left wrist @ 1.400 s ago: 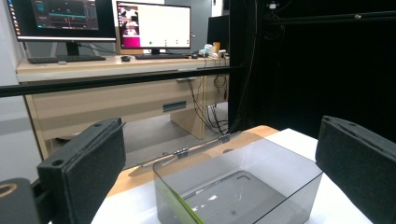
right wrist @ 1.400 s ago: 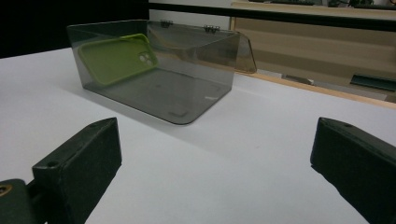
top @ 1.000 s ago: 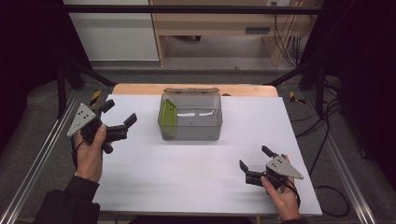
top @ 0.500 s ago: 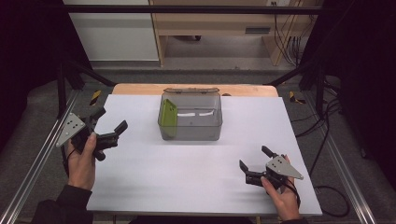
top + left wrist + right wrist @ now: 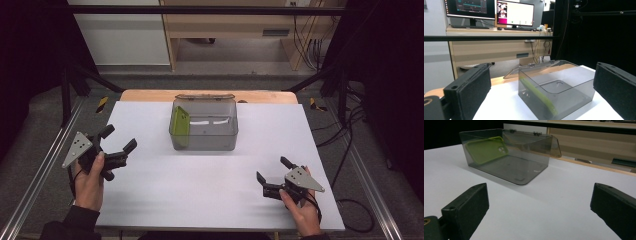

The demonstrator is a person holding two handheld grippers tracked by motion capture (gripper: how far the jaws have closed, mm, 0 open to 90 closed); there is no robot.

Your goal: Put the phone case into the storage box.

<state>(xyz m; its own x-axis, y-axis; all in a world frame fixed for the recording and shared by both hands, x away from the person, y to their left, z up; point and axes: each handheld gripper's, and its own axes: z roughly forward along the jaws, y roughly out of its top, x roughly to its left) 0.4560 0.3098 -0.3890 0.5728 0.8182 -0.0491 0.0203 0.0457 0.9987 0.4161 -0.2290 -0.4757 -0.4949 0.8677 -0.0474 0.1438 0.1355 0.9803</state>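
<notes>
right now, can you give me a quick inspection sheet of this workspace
surface: white table, bare apart from the box.
job's things: clear grey box at the table's far middle, lid hinged open at the back; green phone case leaning on edge against its left wall.
clutter: nothing seen.
grippers: left gripper at the table's left edge, fingers wide open, empty; right gripper near the front right, fingers wide open, empty; both apart from the box.
cables: black cable beside the table on the right.
surroundings: wooden desk with monitors behind.
</notes>
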